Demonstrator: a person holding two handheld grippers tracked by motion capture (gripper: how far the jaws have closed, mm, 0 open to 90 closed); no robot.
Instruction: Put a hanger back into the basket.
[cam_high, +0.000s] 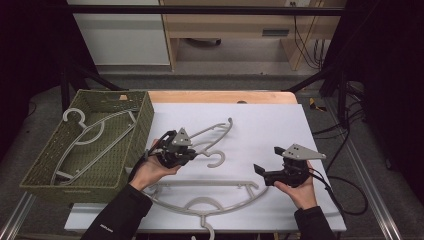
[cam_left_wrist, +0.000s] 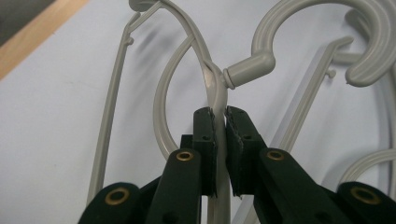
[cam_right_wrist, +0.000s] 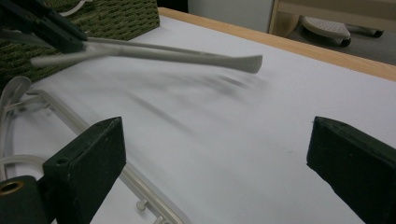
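Note:
A grey plastic hanger (cam_high: 220, 129) hangs lifted above the white board, with my left gripper (cam_high: 191, 153) shut on its arm just beside the neck. In the left gripper view the two pads (cam_left_wrist: 205, 135) pinch that arm, and the hanger's hook (cam_left_wrist: 327, 23) curls away at the upper right. A second grey hanger (cam_high: 200, 199) lies flat near the front edge of the board. My right gripper (cam_high: 267, 161) sits low at the right, jaws wide open and nothing between them (cam_right_wrist: 219, 140). The right gripper view has the held hanger (cam_right_wrist: 177, 55) blurred across the top.
A green woven basket (cam_high: 145, 117) stands at the left of the table with a third grey hanger (cam_high: 90, 135) inside. The white board (cam_high: 270, 125) covers a wooden table top. Cables trail off the right edge.

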